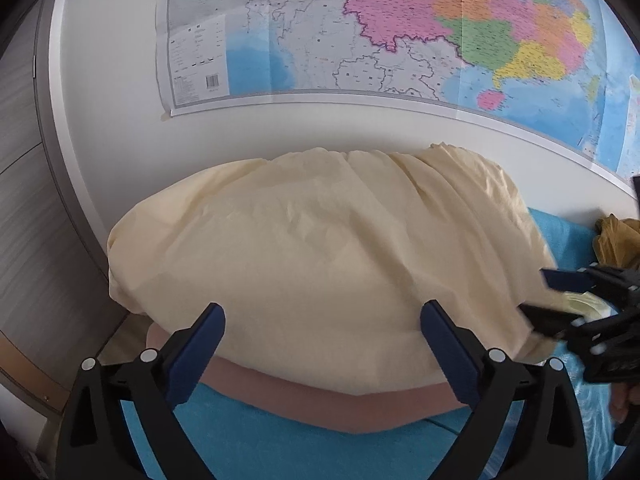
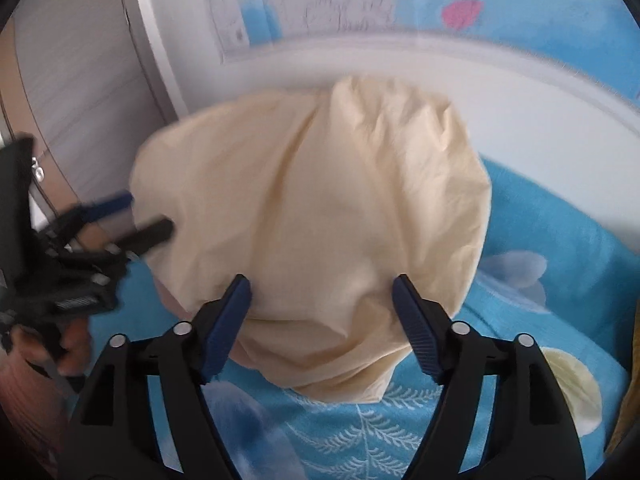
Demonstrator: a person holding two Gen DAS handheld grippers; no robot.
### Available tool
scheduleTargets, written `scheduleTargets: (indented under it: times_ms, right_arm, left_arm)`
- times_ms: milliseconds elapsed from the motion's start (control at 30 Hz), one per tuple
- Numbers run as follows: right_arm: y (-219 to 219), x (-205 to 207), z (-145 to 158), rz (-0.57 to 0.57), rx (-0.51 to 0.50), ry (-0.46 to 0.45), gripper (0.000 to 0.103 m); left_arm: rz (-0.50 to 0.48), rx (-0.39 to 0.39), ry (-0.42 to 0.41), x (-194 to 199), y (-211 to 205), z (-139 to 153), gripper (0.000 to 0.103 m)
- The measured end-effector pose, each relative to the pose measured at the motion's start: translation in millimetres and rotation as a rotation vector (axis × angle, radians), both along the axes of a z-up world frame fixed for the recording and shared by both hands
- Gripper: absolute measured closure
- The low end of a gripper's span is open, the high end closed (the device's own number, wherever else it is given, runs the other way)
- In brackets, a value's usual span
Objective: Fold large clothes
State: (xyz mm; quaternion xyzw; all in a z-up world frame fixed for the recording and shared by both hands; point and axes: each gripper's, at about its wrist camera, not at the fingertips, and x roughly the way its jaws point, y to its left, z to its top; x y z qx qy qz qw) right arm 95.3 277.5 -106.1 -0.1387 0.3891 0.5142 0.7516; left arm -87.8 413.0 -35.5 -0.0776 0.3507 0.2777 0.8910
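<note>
Wardrobe panel [image 1: 28, 208]: grey wood grain, far left, just beside the bed corner.
Left gripper [image 1: 322, 344]: jaws spread wide, nothing between the 2 blue pads; poised over the near edge of the cloth, not touching it as far as this view shows.
Cream garment [image 1: 320, 256]: the large piece to fold, lying in a wrinkled, rounded heap on the blue bedspread [image 1: 280, 440], far edge against the white wall below the map [image 1: 400, 32]. Right wrist view is motion-blurred, but shows the same heap with a loose lower flap.
Pink band [image 1: 320, 404]: strip showing under the cloth's near edge; cannot tell what it belongs to.
Right gripper [image 2: 322, 320]: jaws also apart and empty, over the near right part of the heap.
Mustard cloth [image 1: 616, 240]: second crumpled item, far right, apart from the cream one.
Step in hand: likely picking grip points for a fold.
Doing it well: take 1 layer only at each of the 2 near corners, pinch at the hem rather than mid-panel, keep both grippers level and apart so the fabric stays taut, then lay it flat before folding.
Risk: thin fabric, bunching or catching the bedspread beneath.
</note>
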Motion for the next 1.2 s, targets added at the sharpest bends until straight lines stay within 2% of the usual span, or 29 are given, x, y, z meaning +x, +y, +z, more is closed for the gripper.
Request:
scheduleTargets:
  times_ms: [100,167,267,333,533,667,767,967,1200]
  right_arm:
    - [-1.2,7.4,-8.0,-0.010,0.021,0.056,0.029]
    - [-2.6,8.6,-10.1,-0.014,0.031,0.079,0.028]
    - [-5.6,8.2,-7.5,-0.018,0.032,0.094,0.028]
    - [-6.7,5.6,-2.9,-0.020,0.032,0.084,0.026]
    - [-23.1,-18.8,13.3,0.008,0.086,0.021,0.010]
    - [-39.8,-40.8,21.3,0.025,0.115,-0.019,0.006]
    - [-51.9,-54.9,23.1,0.012,0.123,-0.049,0.006]
    - [-71.9,-79.2,23.3,0.002,0.124,-0.078,0.006]
    - [-88.1,-93.3,19.0,-0.022,0.127,-0.069,0.006]
  left_arm:
    - [0.010,-0.009,-0.004,-1.9,-2.0,-0.9,0.007]
    - [0.009,-0.032,-0.006,-2.5,-2.4,-1.4,0.007]
    - [0.015,-0.026,-0.008,-4.4,-6.9,-0.7,0.007]
    - [0.013,-0.022,-0.019,-7.2,-11.3,1.8,0.006]
    - [0.038,-0.020,-0.043,-19.3,-28.3,9.4,0.006]
    - [0.057,-0.015,-0.059,-32.4,-44.5,15.5,0.006]
    - [0.079,0.005,-0.047,-40.2,-57.2,16.2,0.006]
    - [0.121,-0.033,-0.057,-62.5,-74.9,13.2,0.006]
    - [0.166,-0.032,-0.034,-78.4,-94.1,4.3,0.006]
